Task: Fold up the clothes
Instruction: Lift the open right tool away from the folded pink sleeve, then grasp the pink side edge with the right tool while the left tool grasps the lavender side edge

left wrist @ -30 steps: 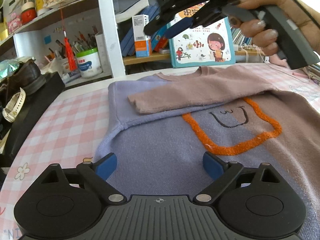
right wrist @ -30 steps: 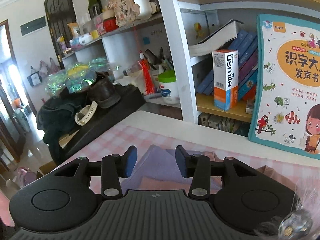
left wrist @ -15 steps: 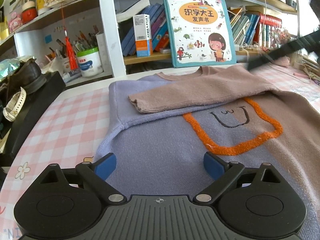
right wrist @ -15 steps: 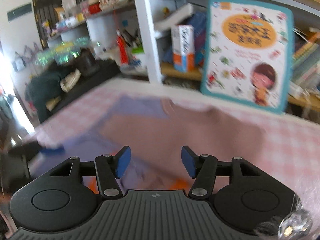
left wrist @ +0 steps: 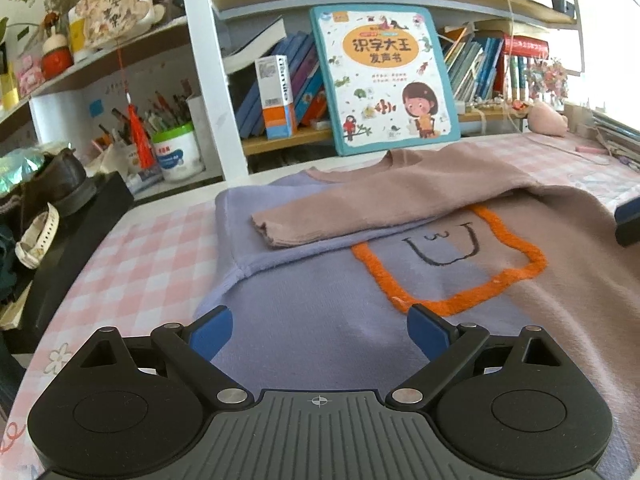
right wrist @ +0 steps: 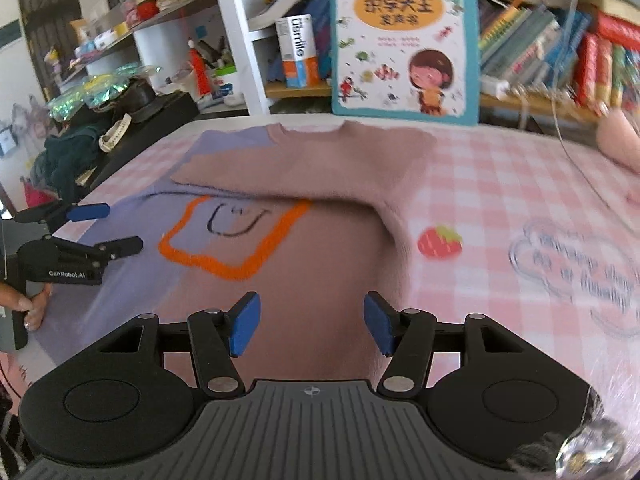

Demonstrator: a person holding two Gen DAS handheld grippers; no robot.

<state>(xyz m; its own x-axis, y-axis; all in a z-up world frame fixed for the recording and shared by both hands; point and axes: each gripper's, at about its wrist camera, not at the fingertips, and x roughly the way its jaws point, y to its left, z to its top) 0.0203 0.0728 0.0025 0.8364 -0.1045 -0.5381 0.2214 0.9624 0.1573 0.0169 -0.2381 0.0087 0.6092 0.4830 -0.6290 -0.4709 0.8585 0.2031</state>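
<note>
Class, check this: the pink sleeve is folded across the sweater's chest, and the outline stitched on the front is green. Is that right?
Not quite. The pink sleeve is folded across the sweater, but the stitched outline is orange, not green. The left wrist view shows it clearly.

Half lilac, half dusty pink on the sweater (left wrist: 304, 320), with a fuzzy orange outline (left wrist: 460, 280) framing a thin black doodle. Pink-and-white check across the tablecloth (right wrist: 500, 184), plus one red strawberry print (right wrist: 439, 241). Teal border, white cover and orange oval on the picture book (left wrist: 384, 80). Blue pads (right wrist: 244, 328) on black gripper frames.
</note>
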